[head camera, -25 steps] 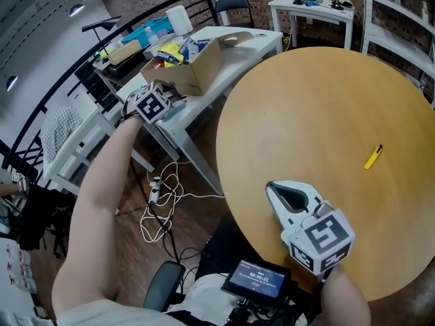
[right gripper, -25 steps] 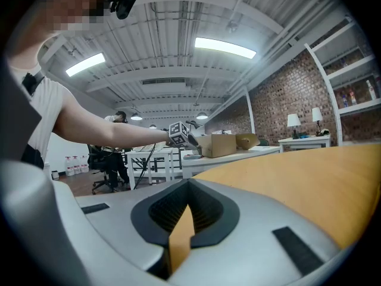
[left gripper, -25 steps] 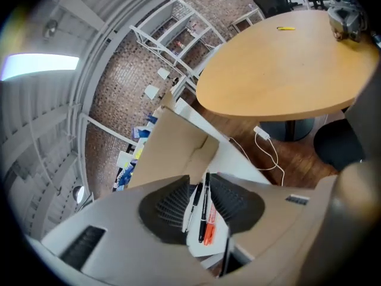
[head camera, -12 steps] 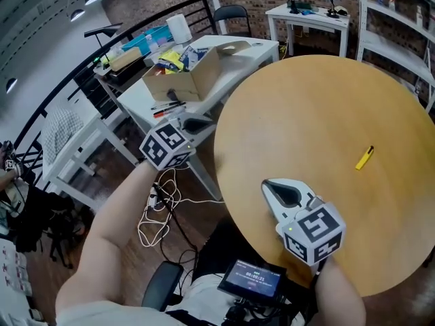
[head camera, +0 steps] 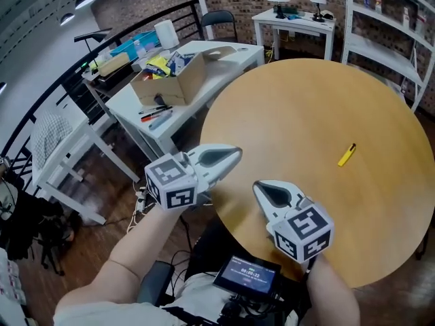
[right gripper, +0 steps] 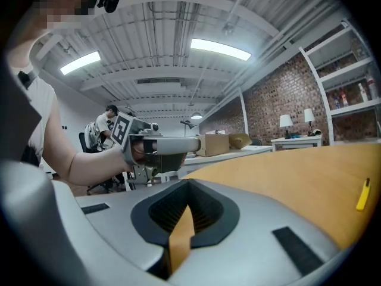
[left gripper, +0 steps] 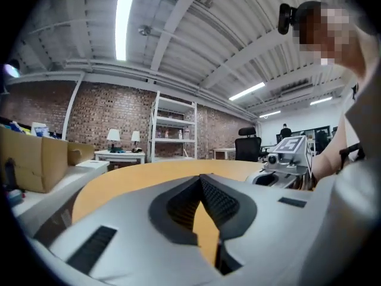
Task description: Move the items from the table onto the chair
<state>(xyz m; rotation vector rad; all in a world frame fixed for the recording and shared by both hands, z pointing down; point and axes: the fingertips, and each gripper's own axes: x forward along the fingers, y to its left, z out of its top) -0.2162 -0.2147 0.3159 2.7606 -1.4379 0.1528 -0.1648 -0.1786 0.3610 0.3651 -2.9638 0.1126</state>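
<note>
A small yellow marker-like item (head camera: 346,155) lies on the round wooden table (head camera: 306,107), right of centre; the right gripper view shows the same yellow item (right gripper: 362,194) at its far right. My left gripper (head camera: 238,153) hovers level at the table's near-left edge. Its jaws have just been closing, and nothing is between them. My right gripper (head camera: 258,185) is beside it over the table's near edge, shut and empty. Both grippers are well short of the yellow item. Each gripper's own view shows only a thin slit between its jaws.
A white table (head camera: 204,60) at the left carries an open cardboard box (head camera: 170,80), pens (head camera: 155,114) and clutter. A white chair (head camera: 61,141) stands further left and a black chair (head camera: 221,19) beyond. Cables (head camera: 139,199) lie on the floor. Shelving (head camera: 387,26) stands at the right.
My left gripper swung from the white table by the cardboard box across to the round table's near-left edge, beside the right gripper. The right gripper stayed put.
</note>
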